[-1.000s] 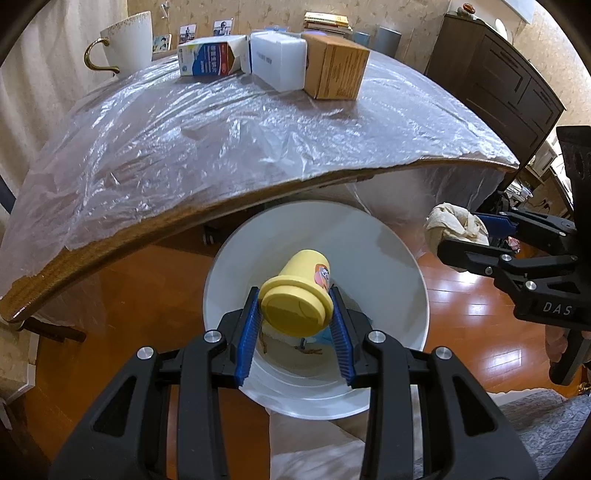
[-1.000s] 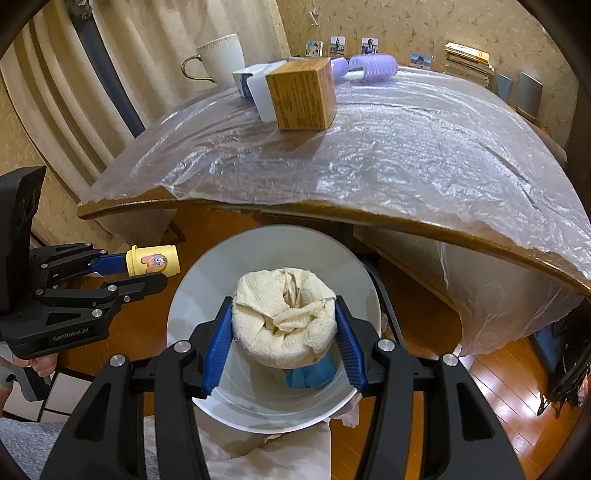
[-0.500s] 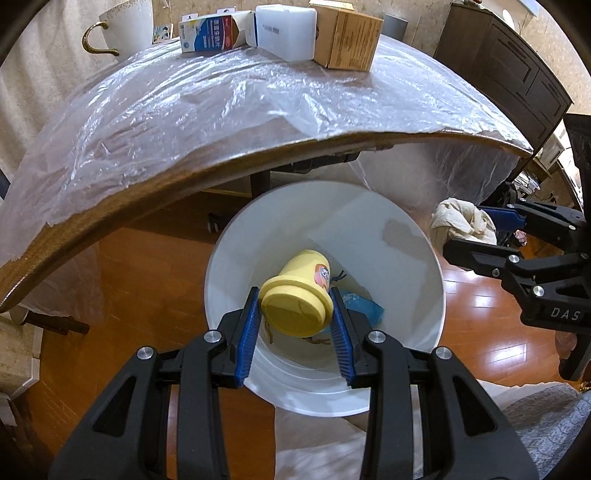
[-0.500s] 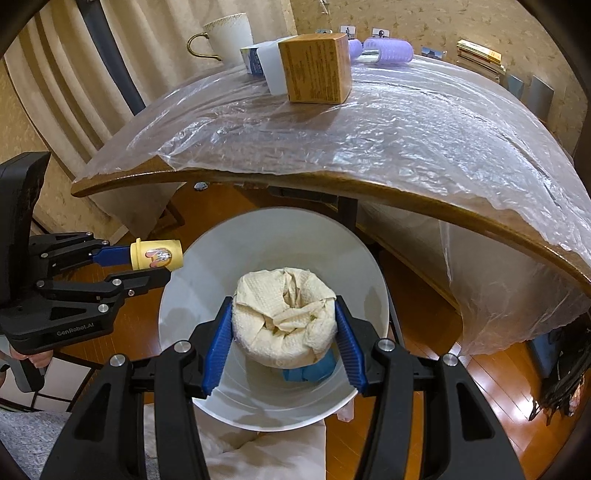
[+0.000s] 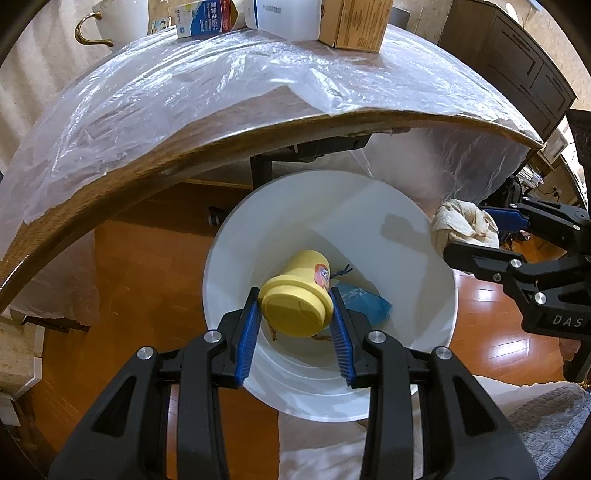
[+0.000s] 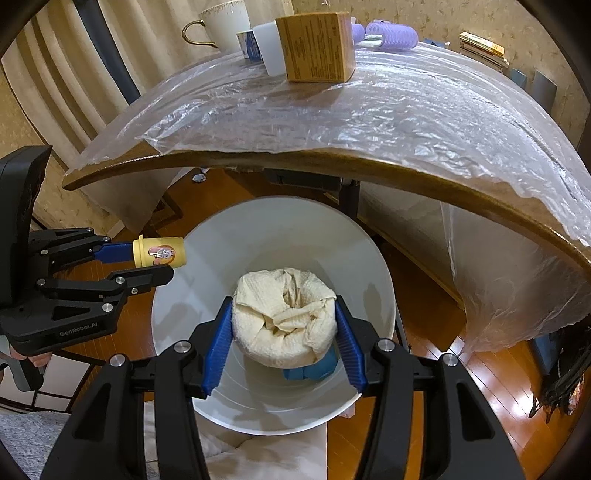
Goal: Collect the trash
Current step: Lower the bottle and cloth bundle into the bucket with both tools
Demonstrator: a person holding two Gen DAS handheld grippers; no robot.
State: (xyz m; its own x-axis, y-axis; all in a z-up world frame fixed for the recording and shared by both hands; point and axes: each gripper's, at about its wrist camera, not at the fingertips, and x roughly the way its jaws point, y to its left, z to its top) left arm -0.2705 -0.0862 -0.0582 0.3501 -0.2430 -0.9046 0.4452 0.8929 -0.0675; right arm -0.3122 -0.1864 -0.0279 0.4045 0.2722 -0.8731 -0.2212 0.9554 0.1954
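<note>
Two hand-held grippers hold trash over a white bin beside a plastic-covered tabletop.

The left hand-held gripper [image 5: 295, 317] is clamped on a yellow cup [image 5: 297, 295]; the right hand-held gripper [image 6: 282, 330] is clamped on a crumpled paper towel [image 6: 284, 321]. Over the past second both have dropped lower and nearer the white bin [image 5: 424, 343] on the wooden floor [image 5: 147, 266], which now fills more of each view. A blue wrapper [image 5: 364, 304] already lies inside. Nothing is released yet; the drop looks imminent. Boxes and a mug [image 6: 225, 22] sit on the tabletop's [image 6: 369, 122] far side.
</note>
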